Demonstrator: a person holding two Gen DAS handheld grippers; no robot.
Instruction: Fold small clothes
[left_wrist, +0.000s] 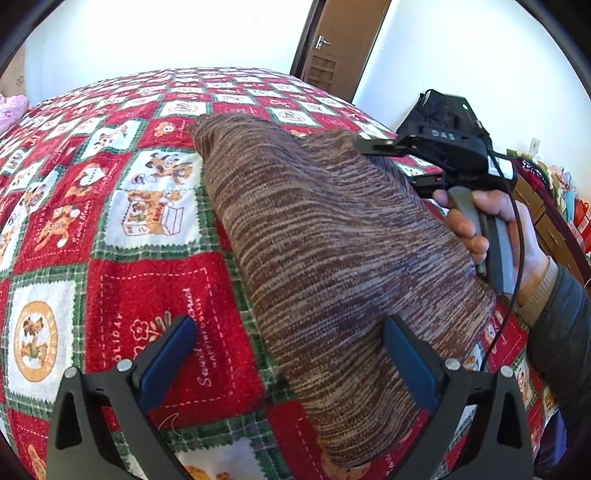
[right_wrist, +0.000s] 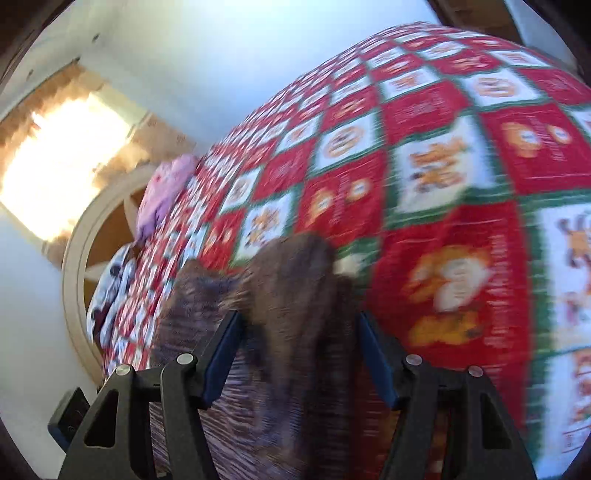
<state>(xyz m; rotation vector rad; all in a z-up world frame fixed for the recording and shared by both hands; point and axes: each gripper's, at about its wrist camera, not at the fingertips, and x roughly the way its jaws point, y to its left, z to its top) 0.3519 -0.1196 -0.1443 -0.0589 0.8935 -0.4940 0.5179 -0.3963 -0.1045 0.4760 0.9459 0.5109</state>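
Note:
A brown striped knit garment (left_wrist: 332, 236) lies in a long strip across the red, white and green checked blanket (left_wrist: 110, 229) on the bed. My left gripper (left_wrist: 288, 321) is open above the garment's near end, and its right pad (left_wrist: 406, 362) rests against the cloth. At the garment's far right edge, a hand (left_wrist: 476, 221) holds my right gripper (left_wrist: 391, 164). The blurred right wrist view shows the right gripper (right_wrist: 297, 314) with its blue pads wide apart. A raised fold of the garment (right_wrist: 291, 280) sits between them, and I see no firm pinch.
A brown door (left_wrist: 332, 44) stands in the white wall beyond the bed. A pink cloth (right_wrist: 166, 188) and a white patterned cloth (right_wrist: 110, 288) lie at the bed's far edge by a round wooden frame (right_wrist: 74, 277). Wooden furniture with colourful items (left_wrist: 554, 192) stands at right.

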